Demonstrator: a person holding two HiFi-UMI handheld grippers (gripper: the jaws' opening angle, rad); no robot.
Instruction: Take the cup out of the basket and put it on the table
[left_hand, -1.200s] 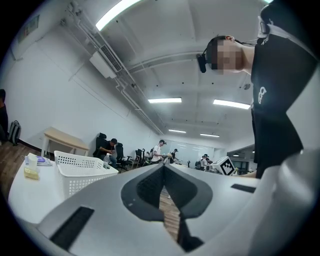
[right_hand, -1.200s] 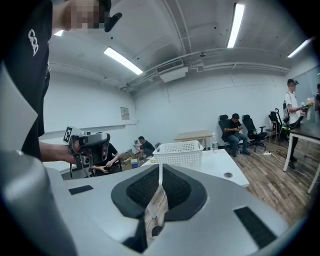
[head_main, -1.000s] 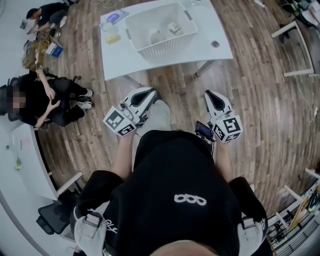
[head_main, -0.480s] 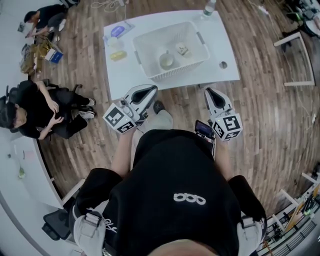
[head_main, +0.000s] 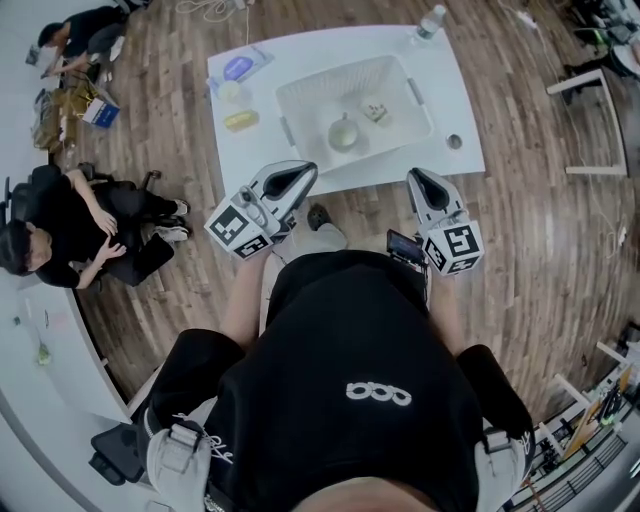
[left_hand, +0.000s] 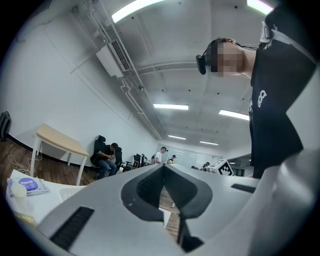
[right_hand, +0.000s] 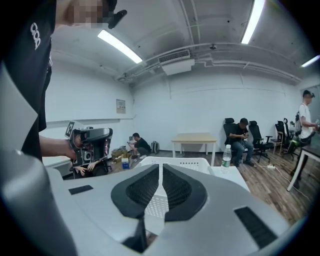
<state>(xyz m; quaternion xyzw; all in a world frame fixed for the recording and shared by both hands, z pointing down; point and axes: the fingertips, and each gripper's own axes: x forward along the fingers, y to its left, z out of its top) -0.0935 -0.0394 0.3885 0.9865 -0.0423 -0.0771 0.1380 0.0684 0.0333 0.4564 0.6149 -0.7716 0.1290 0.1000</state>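
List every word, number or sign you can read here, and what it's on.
No words or numbers are readable.
Shirt: white three-ring logo, no letters.
Left cube, right cube: square markers, no text.
Wall sign: too small.
Blue packet: blurred.

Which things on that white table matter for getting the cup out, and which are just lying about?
For the job:
- cup, inside the basket
- table, where it goes
- left gripper and right gripper, both shut and empty

Lying about:
- water bottle
- yellow item
- blue-topped pack
- small object beside the cup
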